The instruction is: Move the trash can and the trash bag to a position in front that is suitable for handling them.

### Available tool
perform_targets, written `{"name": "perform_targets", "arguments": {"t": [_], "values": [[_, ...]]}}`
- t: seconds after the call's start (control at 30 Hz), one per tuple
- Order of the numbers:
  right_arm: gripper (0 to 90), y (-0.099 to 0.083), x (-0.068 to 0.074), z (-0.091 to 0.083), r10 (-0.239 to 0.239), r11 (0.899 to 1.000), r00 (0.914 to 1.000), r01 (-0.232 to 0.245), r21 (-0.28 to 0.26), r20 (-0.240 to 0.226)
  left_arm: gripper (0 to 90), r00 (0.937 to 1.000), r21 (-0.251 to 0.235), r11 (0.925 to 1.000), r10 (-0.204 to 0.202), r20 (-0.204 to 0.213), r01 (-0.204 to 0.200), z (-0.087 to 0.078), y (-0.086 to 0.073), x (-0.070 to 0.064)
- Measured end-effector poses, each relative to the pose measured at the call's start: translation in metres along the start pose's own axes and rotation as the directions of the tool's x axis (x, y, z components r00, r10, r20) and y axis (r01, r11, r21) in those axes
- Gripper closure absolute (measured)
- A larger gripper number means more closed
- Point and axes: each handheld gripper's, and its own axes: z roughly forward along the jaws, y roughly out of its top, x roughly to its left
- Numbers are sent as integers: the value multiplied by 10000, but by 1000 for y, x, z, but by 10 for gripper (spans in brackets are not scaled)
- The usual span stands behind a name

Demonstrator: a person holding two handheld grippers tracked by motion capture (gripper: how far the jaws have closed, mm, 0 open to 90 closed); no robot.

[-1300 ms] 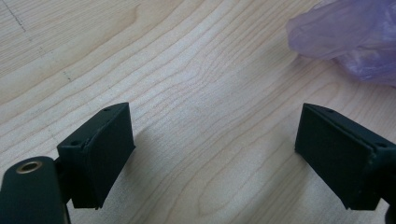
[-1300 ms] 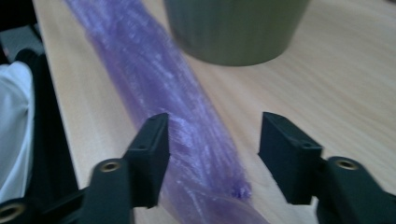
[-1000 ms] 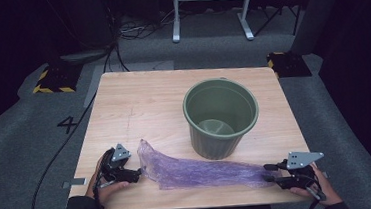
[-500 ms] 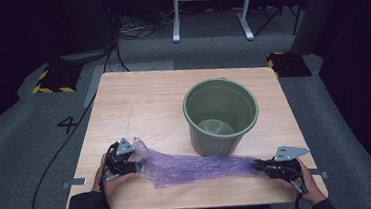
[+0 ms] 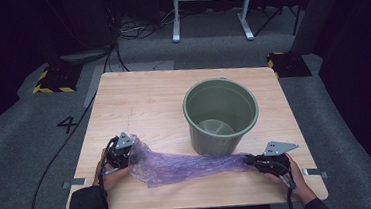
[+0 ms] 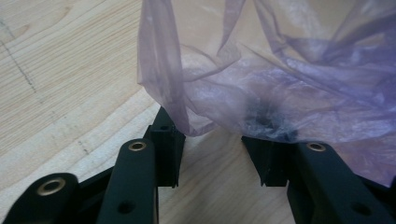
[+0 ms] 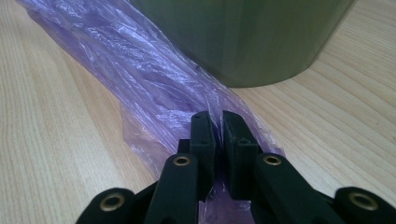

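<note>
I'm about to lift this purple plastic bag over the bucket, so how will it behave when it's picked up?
The purple plastic bag will likely hang limp: it lies crumpled and twisted between the tongs. It is probably very light, being thin enough to see the wood through. It may slip, since the right tongs pinch only a thin bunched end and the left tongs stand open.

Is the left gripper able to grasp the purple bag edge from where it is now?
Probably yes. The left gripper has its jaws open, and the edge of the purple bag hangs just between and above them. Nothing stands in between; one jaw sits partly under the film. The right gripper pinches the other end.
</note>
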Motion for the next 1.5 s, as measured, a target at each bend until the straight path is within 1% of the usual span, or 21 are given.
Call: {"name": "perform_targets", "arguments": {"t": [0.13,0.17,0.2,0.23,0.3,0.37,0.43,0.53,0.6,0.73,0.83,0.9,1.03,1.07,1.1,1.17,1.2,1.23,1.3,1.47,1.5], "values": [[837,2,1,2,10,10000,10000,-10,-42,-27,549,9997,-16,9999,-163,-183,163,0,0,5],[838,4,2,6,18,10000,10000,-18,-7,3,550,9992,-24,9999,-170,-361,170,0,0,10],[838,4,2,6,18,10000,10000,-18,-7,3,549,9992,-24,9999,-170,-361,170,0,0,10],[837,7,3,10,64,10000,10000,-64,35,49,550,9986,-6,9995,-330,-407,330,-1,-1,15],[837,10,4,14,-50,9999,10000,50,105,55,530,9984,-18,9992,-397,-397,397,-1,-2,18],[837,12,4,16,-117,9997,9998,114,201,172,420,9970,107,9985,-521,-577,528,-4,-4,22],[838,11,4,16,-77,9998,9997,72,198,235,324,9968,187,9983,-548,-576,560,-7,-7,24],[844,10,1,12,21,9998,9989,-29,188,461,222,9970,385,9975,-579,-511,599,-14,-14,24],[845,8,-1,10,116,9997,9982,-128,202,582,188,9964,436,9963,-717,-454,737,-19,-18,23],[843,6,-4,7,228,9996,9977,-239,158,645,166,9955,397,9967,-682,-652,709,-25,-24,20],[793,6,-3,4,148,9999,9983,-150,30,571,161,9948,410,9963,-719,-724,750,-28,-27,18],[734,7,-3,3,177,9998,9981,-174,-51,593,160,9947,416,9962,-733,-720,764,-27,-27,18],[503,10,-5,-2,290,9991,9980,-273,-309,556,156,9945,412,9960,-757,-723,788,-27,-27,18],[503,10,-5,-2,290,9991,9980,-273,-309,556,156,9945,412,9960,-757,-723,788,-27,-27,18],[406,12,-5,-7,396,9982,9973,-367,-470,625,155,9945,414,9960,-758,-725,790,-27,-27,18],[360,14,-4,-12,419,9969,9971,-374,-693,637,155,9944,406,9959,-778,-713,808,-27,-27,18],[360,14,-4,-12,419,9969,9971,-374,-693,637,154,9944,406,9959,-778,-713,808,-27,-27,18],[326,18,-4,-18,379,9964,9960,-315,-791,805,154,9945,407,9960,-764,-711,794,-27,-27,18],[286,21,-2,-23,287,9955,9958,-207,-920,864,154,9945,405,9960,-768,-710,798,-27,-27,18],[269,29,1,-34,203,9916,9935,-56,-1295,1119,152,9945,432,9960,-748,-730,781,-27,-26,18],[266,34,1,-39,257,9876,9926,-67,-1569,1189,151,9945,453,9961,-723,-764,759,-27,-26,18]]}}
